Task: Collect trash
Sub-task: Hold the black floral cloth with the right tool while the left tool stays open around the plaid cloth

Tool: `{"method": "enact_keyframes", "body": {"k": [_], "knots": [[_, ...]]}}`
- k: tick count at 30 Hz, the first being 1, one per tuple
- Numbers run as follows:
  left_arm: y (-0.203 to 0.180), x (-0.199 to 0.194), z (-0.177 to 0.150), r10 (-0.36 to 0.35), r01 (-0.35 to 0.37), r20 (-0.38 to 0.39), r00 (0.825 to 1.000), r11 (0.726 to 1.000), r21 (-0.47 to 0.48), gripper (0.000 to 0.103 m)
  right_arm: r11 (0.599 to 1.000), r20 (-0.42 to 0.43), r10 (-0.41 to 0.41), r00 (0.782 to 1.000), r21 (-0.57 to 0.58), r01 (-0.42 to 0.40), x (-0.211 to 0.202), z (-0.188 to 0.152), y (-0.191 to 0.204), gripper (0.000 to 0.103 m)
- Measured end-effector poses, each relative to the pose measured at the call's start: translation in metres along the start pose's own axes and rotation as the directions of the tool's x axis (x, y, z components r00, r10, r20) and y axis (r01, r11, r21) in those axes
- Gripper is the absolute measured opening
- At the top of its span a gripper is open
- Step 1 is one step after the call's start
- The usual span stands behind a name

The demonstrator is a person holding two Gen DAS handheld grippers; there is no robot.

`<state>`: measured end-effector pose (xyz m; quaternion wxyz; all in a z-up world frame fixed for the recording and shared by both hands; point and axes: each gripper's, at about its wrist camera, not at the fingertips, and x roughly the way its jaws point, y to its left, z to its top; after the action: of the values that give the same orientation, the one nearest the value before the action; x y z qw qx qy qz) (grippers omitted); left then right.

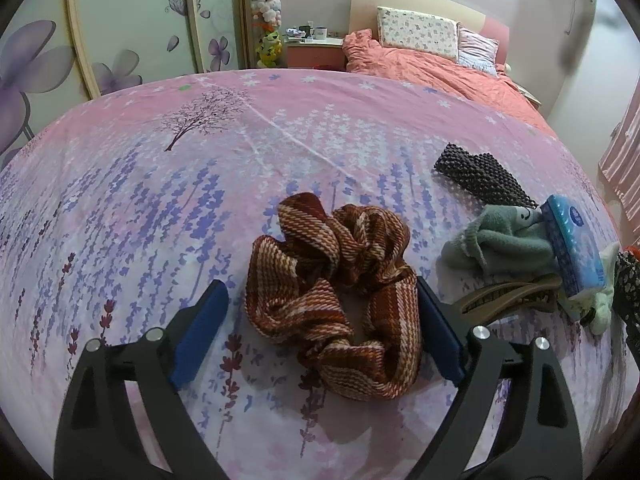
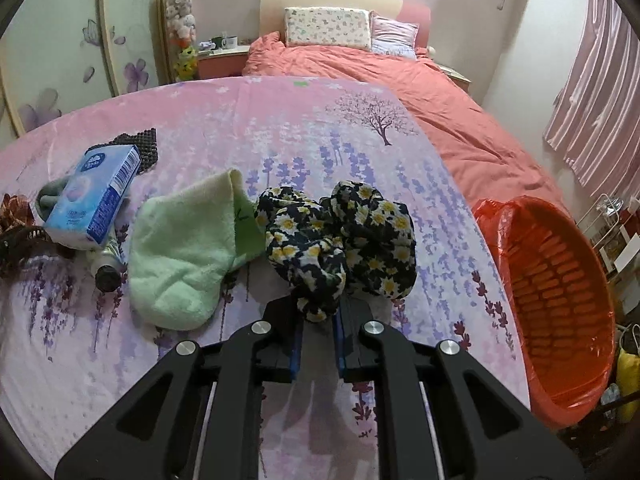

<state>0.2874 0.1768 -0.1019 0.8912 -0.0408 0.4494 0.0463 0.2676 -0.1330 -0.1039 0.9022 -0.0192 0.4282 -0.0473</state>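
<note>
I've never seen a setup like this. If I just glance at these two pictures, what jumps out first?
Probably the two scrunchies on the pink flowered sheet. A rust-striped scrunchie lies between the wide-open blue pads of the left gripper, while the right gripper is pinched shut on a dark daisy-print scrunchie. Next, the orange-lined bin off the sheet's right edge catches the eye.

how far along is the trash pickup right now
Nothing shows inside the orange bin yet. In hand: the right claw is shut on the daisy scrunchie; the left claw is open around the brown scrunchie. Left: tissue pack, green cloth, small bottle.
</note>
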Motion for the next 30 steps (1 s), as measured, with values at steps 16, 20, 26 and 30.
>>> {"method": "enact_keyframes", "body": {"k": [16,20,26,30], "knots": [[-0.001,0.002,0.001,0.005,-0.005,-0.003,1.0,1.0,0.004,0.09,0.997,-0.002,0.038,0.999,0.063,-0.038,0.001,0.001,-0.014,0.012],[-0.003,0.004,0.0,0.007,-0.007,-0.005,1.0,1.0,0.008,0.091,0.997,-0.002,0.043,0.999,0.067,-0.043,0.001,0.001,-0.016,0.012],[-0.004,0.005,0.0,0.009,-0.009,-0.007,1.0,1.0,0.011,0.092,0.997,-0.002,0.042,0.999,0.066,-0.042,0.001,0.001,-0.017,0.012],[-0.004,0.005,0.0,0.009,-0.009,-0.007,1.0,1.0,0.01,0.092,0.997,-0.002,0.043,0.999,0.067,-0.043,0.001,0.001,-0.017,0.012]]}}
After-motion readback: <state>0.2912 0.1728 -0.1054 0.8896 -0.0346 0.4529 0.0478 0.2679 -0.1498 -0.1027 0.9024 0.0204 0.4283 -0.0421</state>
